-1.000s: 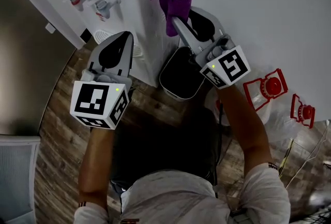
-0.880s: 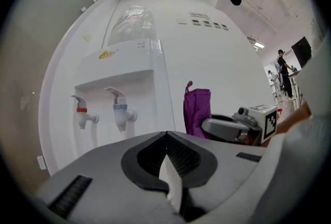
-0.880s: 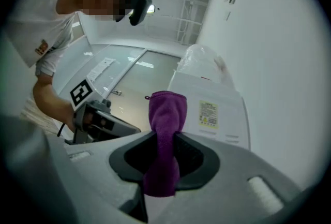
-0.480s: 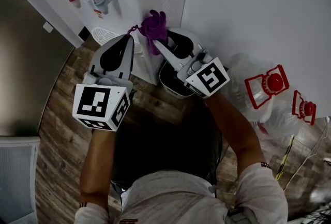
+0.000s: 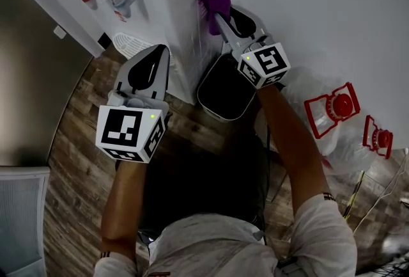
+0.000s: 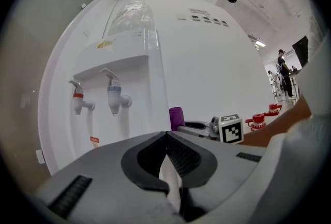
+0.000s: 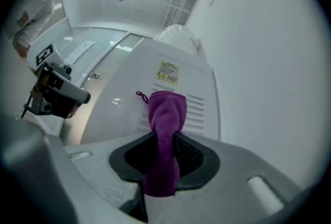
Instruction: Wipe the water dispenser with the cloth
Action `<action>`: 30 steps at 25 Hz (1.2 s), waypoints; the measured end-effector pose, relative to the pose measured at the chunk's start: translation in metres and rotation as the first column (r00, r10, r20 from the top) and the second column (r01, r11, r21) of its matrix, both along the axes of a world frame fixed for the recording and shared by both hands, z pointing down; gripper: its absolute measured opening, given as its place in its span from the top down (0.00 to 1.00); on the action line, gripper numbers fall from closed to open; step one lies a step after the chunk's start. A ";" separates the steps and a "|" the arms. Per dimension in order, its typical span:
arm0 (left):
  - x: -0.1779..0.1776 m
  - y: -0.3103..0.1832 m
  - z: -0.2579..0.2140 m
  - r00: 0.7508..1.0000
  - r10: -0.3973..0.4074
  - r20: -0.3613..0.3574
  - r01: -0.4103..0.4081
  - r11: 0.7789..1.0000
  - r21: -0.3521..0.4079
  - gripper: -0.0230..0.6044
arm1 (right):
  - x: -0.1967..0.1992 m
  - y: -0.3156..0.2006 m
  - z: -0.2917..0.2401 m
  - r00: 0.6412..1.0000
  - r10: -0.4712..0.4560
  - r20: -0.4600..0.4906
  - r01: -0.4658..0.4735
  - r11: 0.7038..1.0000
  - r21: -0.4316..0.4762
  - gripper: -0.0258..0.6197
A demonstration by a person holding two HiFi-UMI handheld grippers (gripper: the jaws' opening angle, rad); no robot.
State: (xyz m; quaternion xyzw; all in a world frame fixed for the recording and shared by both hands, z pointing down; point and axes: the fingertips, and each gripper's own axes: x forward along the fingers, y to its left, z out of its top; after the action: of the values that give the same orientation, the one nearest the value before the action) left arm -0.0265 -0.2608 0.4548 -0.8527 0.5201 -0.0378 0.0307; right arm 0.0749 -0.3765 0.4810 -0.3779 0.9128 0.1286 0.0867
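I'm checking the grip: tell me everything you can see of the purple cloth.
The cloth is purple and soft-looking, bunched into a narrow roll with a small loop at its top corner. The right tongs are shut on its middle; its free end seems pressed to the water dispenser side, by its vents.

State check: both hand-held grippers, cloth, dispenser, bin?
White water dispenser: upright, bottle mounted on top.
Purple cloth: bunched, pinched in right jaws, at dispenser's vented side panel.
Right hand-held gripper: shut on purple cloth.
Left hand-held gripper: shut, empty, clear of dispenser.
Black open-topped bin: upright, no lid.
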 end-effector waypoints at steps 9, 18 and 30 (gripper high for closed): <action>-0.008 0.005 0.017 1.000 -0.031 0.006 0.031 0.999 -0.028 0.97 | 0.031 -0.067 0.019 0.991 0.131 -0.038 -0.133 0.988 -0.073 0.80; -0.012 0.007 0.030 0.999 -0.044 0.015 0.045 0.998 -0.047 0.97 | 0.048 -0.064 0.018 0.984 0.176 0.031 -0.173 0.981 -0.086 0.80; -0.016 0.006 0.043 0.999 -0.034 -0.005 0.034 0.997 -0.063 0.97 | -0.022 0.109 0.013 0.988 -0.142 0.055 0.137 0.987 0.081 0.80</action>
State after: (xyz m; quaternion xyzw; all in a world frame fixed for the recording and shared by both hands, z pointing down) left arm -0.0427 -0.2548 0.4980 -0.8445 0.5331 -0.0519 0.0015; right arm 0.0530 -0.2672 0.4942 -0.3131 0.9283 0.1459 0.1377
